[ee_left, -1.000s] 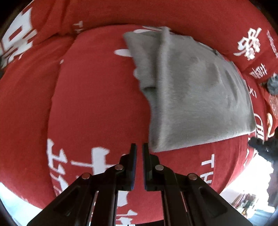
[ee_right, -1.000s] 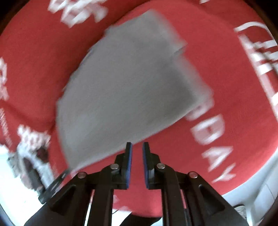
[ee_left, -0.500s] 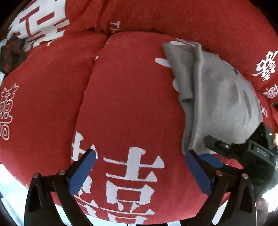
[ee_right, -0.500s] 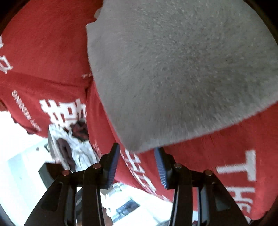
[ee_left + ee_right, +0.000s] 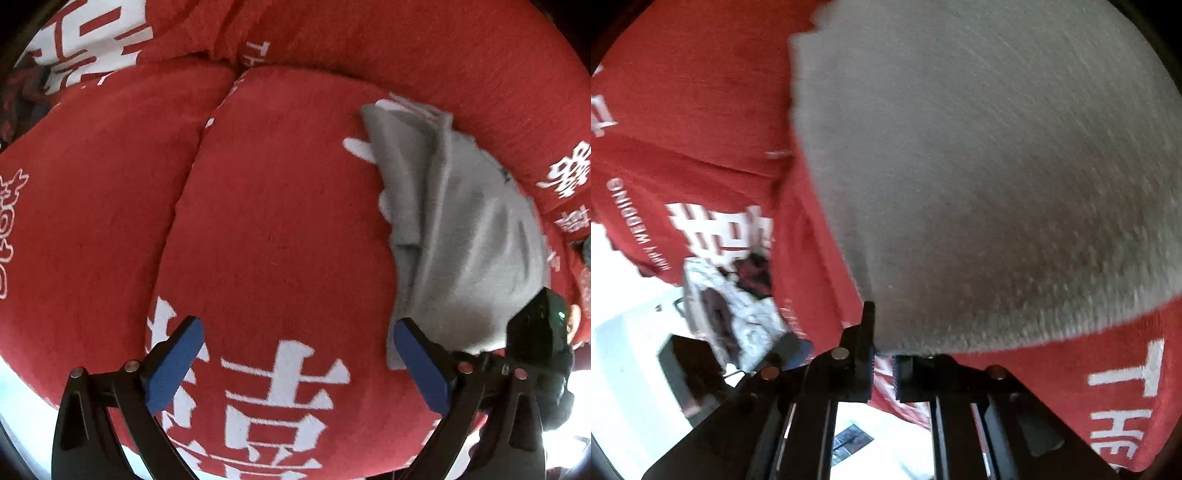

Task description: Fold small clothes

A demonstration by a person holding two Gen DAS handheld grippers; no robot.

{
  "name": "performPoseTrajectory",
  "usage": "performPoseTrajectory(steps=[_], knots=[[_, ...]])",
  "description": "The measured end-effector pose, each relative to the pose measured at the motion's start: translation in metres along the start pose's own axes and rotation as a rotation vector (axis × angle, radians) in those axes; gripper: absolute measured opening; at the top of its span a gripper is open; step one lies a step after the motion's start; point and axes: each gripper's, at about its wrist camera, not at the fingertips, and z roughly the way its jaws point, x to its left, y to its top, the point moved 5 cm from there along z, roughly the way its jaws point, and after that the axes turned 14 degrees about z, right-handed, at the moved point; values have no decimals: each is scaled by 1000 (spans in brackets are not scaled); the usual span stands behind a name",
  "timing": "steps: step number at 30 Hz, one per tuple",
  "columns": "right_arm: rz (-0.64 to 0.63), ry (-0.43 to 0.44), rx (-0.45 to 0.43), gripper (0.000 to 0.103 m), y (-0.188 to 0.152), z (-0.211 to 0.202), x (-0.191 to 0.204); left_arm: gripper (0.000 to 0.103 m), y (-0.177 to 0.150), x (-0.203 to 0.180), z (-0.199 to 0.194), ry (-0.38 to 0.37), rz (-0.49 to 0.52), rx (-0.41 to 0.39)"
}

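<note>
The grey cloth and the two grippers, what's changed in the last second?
The left gripper opened wide over bare red cover. The right gripper dropped to the grey cloth, its jaws just closing on the near edge. The cloth stayed folded on the cover.

Folded grey fleece garment (image 5: 461, 236) on red cover (image 5: 277, 221).

A red fabric cover (image 5: 280, 229) with large white printed characters (image 5: 280, 391) stretches over rounded cushions. A seam (image 5: 192, 162) divides two seat sections. In the right wrist view, white letters (image 5: 1123, 402) mark the red cloth, and a blurred, pale crumpled heap (image 5: 731, 306) lies below its edge.
</note>
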Motion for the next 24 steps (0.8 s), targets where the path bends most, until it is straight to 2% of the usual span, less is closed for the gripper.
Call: performPoseTrajectory(steps=[2,4,6,8,10,12,14,16,20,24], knots=[[-16,-4,3,8,-2,0,0,103,4,-6,1,11,24,-2],[-31,-39,32,14,-6,-1,4,103,13,-14,-3,18,47,-29],[-78,-96,96,14,-17,-6,4,103,25,-24,-6,29,66,-50],[-171,-127,102,14,-26,-24,11,103,43,-39,-10,30,92,-87],[-242,-128,46,14,-24,-51,18,103,61,-52,-11,1,109,-116],[-301,-144,-60,10,-6,-91,24,103,82,-71,-12,-65,133,-156],[-316,-189,-172,9,22,-128,26,103,101,-93,-13,-135,171,-193],[-308,-205,-243,8,48,-154,25,103,117,-115,-11,-180,224,-216],[-267,-265,-389,8,106,-207,17,103,141,-133,20,-142,277,-176],[-221,-286,-453,8,146,-232,5,103,144,-119,56,-106,214,-97]])
